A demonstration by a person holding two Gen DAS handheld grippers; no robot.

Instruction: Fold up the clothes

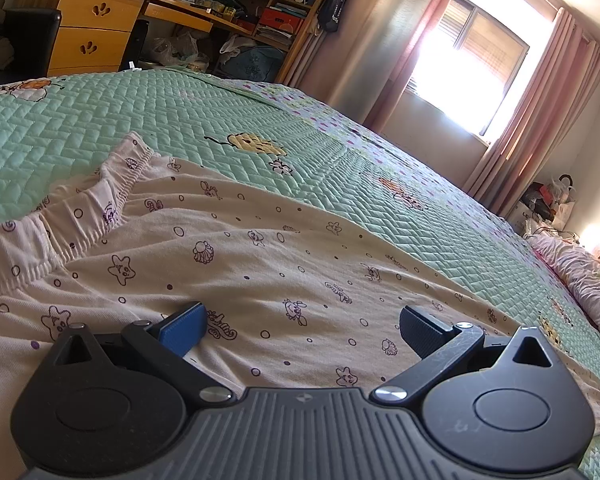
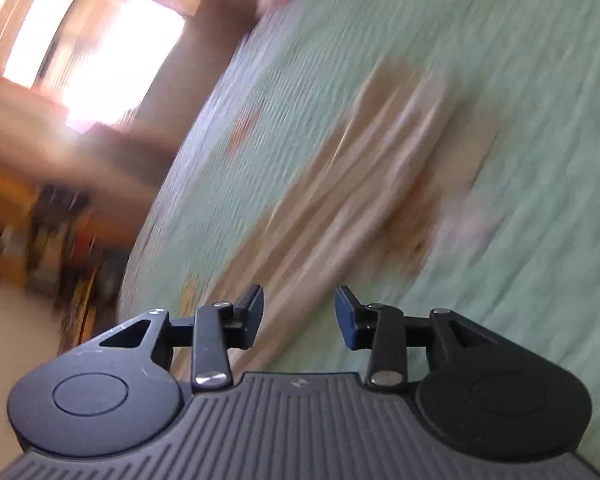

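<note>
White pyjama trousers (image 1: 228, 256) with small purple cartoon prints lie spread on the green quilted bedspread (image 1: 148, 116); their gathered elastic waistband (image 1: 100, 196) is at the left. My left gripper (image 1: 300, 326) is open wide, low over the fabric, holding nothing. In the right wrist view everything is motion-blurred: a pale, striped-looking garment (image 2: 380, 152) lies across the green bedspread (image 2: 540, 120). My right gripper (image 2: 299, 316) is open and empty above its near end.
A wooden desk with drawers (image 1: 92, 28) and cluttered shelves (image 1: 268, 4) stand beyond the bed. A bright window (image 1: 476, 64) with pink curtains is at the right. A pink pillow or bedding (image 1: 580, 272) lies at the bed's far right edge.
</note>
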